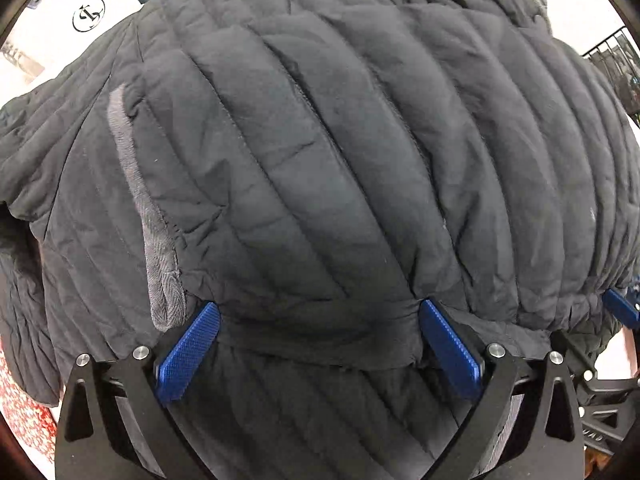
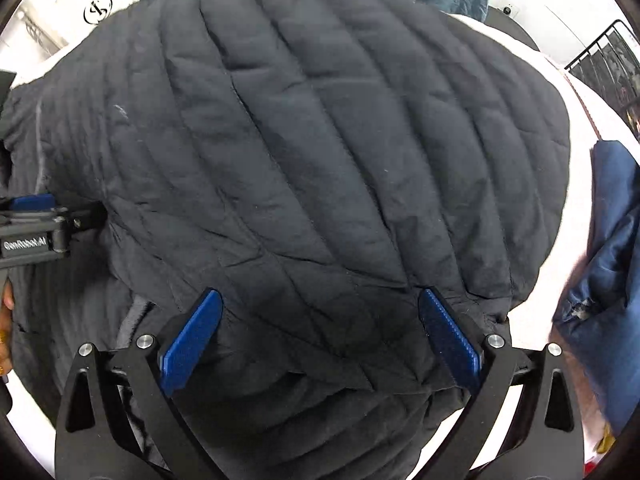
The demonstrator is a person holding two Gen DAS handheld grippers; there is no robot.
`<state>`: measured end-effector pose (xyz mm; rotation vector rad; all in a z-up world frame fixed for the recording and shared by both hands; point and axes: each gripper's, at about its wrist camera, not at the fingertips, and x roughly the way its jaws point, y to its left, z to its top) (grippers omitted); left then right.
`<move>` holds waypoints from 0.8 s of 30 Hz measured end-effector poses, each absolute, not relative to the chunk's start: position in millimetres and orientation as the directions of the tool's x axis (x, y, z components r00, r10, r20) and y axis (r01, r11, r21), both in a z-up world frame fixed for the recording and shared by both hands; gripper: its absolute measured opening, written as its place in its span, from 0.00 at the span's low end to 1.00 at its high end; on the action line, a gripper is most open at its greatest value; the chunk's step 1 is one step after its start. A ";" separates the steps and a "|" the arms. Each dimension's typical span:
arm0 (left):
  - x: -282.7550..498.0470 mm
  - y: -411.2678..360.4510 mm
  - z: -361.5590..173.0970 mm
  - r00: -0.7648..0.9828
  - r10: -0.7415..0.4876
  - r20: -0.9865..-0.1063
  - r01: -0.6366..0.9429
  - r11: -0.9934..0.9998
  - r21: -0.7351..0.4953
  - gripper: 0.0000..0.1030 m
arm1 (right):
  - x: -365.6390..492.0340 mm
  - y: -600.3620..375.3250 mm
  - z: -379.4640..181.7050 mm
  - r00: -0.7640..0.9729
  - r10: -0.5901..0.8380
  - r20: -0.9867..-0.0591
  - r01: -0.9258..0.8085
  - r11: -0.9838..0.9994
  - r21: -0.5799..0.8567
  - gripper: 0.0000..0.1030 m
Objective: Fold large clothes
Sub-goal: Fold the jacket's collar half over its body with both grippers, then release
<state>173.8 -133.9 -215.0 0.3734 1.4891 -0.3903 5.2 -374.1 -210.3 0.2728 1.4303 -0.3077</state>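
At the jacket (image 1: 320, 152) hem | your left gripper (image 1: 320, 322) and right gripper (image 2: 320, 310) jaws wide, holding nothing | risk: puffy fold springs open.

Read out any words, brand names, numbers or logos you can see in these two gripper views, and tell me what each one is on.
"GenRobot.AI": white lettering on the black body of the left gripper, seen in the right wrist view.
Round black emblem on the white box behind the black quilted jacket: a stylised mark, no readable letters.
Embossed lettering on the right gripper body, left wrist view: too blurred to read.
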 end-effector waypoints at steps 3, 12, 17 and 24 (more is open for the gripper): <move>179.7 -141.4 -220.8 0.046 -0.003 -0.999 0.469 0.883 0.019 0.96 | 11.7 -375.7 -218.5 0.088 -0.041 -0.995 0.378 0.926 -0.005 0.96; 165.5 -148.5 -224.1 0.089 -0.034 -0.995 0.497 0.868 0.015 0.96 | 4.7 -371.8 -226.9 0.155 -0.078 -0.985 0.402 0.915 -0.010 0.96; 145.3 -142.6 -218.4 0.129 -0.051 -0.990 0.498 0.867 0.020 0.96 | -1.9 -363.7 -218.6 0.117 -0.074 -0.990 0.408 0.913 -0.020 0.96; 115.4 -123.5 -193.9 0.192 -0.079 -0.978 0.451 0.892 0.016 0.94 | -20.9 -363.0 -182.0 0.145 -0.045 -0.988 0.440 0.898 0.024 0.95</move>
